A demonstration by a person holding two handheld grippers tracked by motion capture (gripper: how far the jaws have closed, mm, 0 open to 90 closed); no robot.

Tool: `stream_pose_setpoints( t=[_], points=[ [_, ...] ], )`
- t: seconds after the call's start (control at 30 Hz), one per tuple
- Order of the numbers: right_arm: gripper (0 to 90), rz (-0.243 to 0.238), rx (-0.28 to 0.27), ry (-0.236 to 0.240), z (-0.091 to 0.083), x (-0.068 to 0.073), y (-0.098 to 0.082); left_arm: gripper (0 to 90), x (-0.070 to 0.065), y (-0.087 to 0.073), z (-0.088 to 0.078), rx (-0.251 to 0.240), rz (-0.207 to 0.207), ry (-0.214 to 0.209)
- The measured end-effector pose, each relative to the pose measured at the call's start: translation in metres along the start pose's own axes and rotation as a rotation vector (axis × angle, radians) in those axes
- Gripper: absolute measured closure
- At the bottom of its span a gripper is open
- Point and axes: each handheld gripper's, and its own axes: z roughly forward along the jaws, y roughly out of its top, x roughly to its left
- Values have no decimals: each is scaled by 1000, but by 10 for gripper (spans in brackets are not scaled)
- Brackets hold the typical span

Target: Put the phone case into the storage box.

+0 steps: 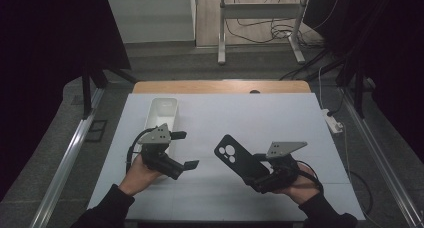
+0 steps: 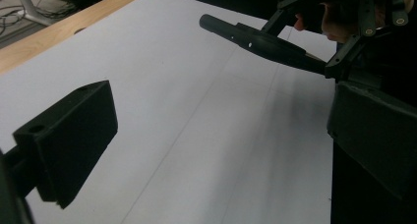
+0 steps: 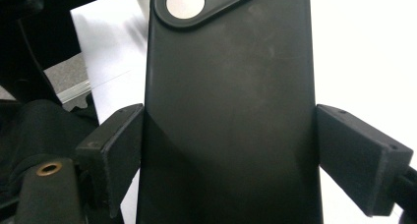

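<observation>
A high view looks down on a white surface (image 1: 260,118) lit against a dark room, with a person's two forearms entering from the bottom edge, each hand holding a black two-fingered gripper. At lower right of centre, the right gripper (image 1: 260,175) clamps a black phone case (image 1: 235,155) by its two long edges; the case is lifted off the surface and tilts up and to the left, its camera cut-outs at the upper-left end. In the right gripper view the phone case (image 3: 228,111) stands upright through the middle of the frame, and the two black fingers (image 3: 115,145) press on its left and right edges, spread wide to span its width. Round camera holes sit at the top of that frame. At lower left of centre in the high view, the left gripper (image 1: 189,149) points toward the right with its fingers spread wide apart and nothing between them. Just behind it, toward the upper left, lies a long white tray (image 1: 161,113) on the surface. In the left gripper view, one finger (image 2: 69,140) shows at lower left and the other at the right edge, with bare white surface between them; the phone case (image 2: 255,40) appears edge-on at upper right, held by the right gripper (image 2: 319,62), well apart from the left fingers.
</observation>
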Motion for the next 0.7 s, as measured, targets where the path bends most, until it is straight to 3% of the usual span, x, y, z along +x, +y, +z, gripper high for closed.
stream_pose_setpoints(
  t=[0.3, 0.43, 0.7],
  points=[
    [146, -20, -22, 72, 5, 5, 1, 0, -6, -5, -2, -17, 16, -41],
    [146, -37, -29, 104, 8, 8, 2, 0, -8, -4, -1, -19, 42, -61],
    [145, -59, -61, 155, 10, 10, 5, 0, -8, -5, 2, -26, 40, -96]
  ],
)
